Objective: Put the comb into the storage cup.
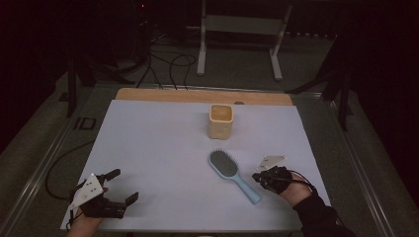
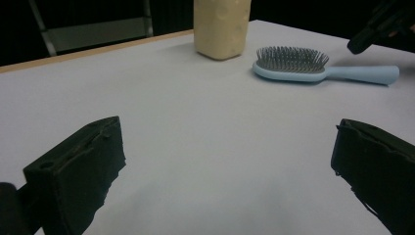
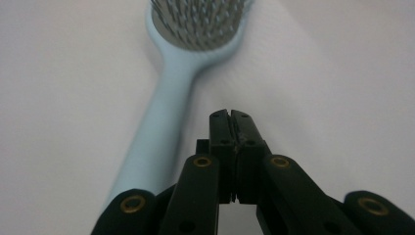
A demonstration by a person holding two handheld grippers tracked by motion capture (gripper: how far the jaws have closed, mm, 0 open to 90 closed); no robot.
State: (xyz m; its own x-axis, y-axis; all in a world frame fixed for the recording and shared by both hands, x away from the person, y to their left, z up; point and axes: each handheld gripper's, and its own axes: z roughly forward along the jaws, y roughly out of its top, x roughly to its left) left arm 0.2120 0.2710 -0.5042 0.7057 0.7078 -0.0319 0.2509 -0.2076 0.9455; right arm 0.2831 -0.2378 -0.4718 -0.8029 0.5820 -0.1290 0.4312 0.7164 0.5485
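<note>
High view: hairbrush (image 1: 231, 175) diagonal, handle near-right.

The high view looks forward and down over the table (image 1: 148, 143). Both gripper views sit low and near it, sharing the hairbrush (image 2: 313, 68).

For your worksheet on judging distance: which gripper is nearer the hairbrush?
Right. The right gripper sits beside the hairbrush handle; the left gripper is far across the table.
</note>
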